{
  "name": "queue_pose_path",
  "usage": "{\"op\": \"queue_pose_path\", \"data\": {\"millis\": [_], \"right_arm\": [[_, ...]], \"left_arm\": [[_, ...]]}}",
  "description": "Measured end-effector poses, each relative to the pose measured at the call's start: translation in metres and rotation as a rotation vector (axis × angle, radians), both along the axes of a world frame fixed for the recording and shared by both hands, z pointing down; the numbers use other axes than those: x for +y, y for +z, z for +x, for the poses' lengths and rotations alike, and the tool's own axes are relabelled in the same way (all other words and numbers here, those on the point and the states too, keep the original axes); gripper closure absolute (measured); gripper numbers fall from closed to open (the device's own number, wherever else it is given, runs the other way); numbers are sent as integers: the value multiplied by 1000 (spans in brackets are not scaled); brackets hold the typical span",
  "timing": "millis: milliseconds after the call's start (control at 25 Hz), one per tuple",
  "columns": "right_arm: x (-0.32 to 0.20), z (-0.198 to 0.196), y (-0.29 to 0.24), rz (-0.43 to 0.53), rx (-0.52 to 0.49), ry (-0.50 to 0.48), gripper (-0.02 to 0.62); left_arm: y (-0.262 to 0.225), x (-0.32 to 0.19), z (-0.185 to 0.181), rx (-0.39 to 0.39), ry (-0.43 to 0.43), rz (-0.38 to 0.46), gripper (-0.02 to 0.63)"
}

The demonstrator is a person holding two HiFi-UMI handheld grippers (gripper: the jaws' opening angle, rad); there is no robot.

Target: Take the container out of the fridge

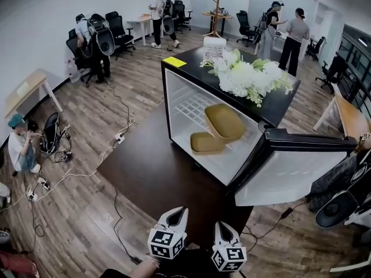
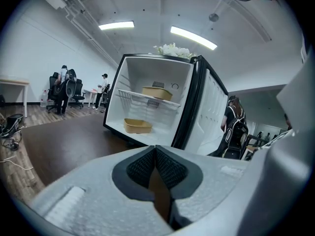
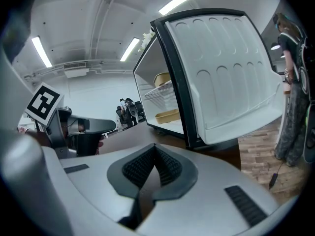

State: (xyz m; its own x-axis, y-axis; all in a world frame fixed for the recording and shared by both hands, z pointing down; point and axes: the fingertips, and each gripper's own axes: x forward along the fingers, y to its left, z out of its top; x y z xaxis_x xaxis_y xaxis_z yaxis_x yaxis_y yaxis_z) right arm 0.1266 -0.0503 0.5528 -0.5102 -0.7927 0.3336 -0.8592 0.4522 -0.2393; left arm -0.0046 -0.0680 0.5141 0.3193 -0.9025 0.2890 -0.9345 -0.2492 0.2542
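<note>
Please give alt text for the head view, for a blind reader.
A small fridge on a dark table stands open, showing a tan upper container on the wire shelf and a tan lower container on its floor. The left gripper and right gripper, shut and empty, sit at the bottom edge.

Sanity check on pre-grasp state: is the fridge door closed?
No: the fridge door stands wide open, showing the upper container on the wire shelf and the lower container beneath it.
</note>
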Motion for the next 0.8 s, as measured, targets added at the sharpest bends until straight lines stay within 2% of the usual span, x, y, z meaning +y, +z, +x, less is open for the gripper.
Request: {"op": "queue_pose_path", "data": {"millis": [200, 800], "right_arm": [[-18, 0, -5, 5, -3, 52, 588], [-62, -29, -4, -7, 47, 154, 588]], "left_arm": [[4, -31, -10, 5, 20, -35, 597], [-6, -147, -46, -17, 57, -52, 597]]}}
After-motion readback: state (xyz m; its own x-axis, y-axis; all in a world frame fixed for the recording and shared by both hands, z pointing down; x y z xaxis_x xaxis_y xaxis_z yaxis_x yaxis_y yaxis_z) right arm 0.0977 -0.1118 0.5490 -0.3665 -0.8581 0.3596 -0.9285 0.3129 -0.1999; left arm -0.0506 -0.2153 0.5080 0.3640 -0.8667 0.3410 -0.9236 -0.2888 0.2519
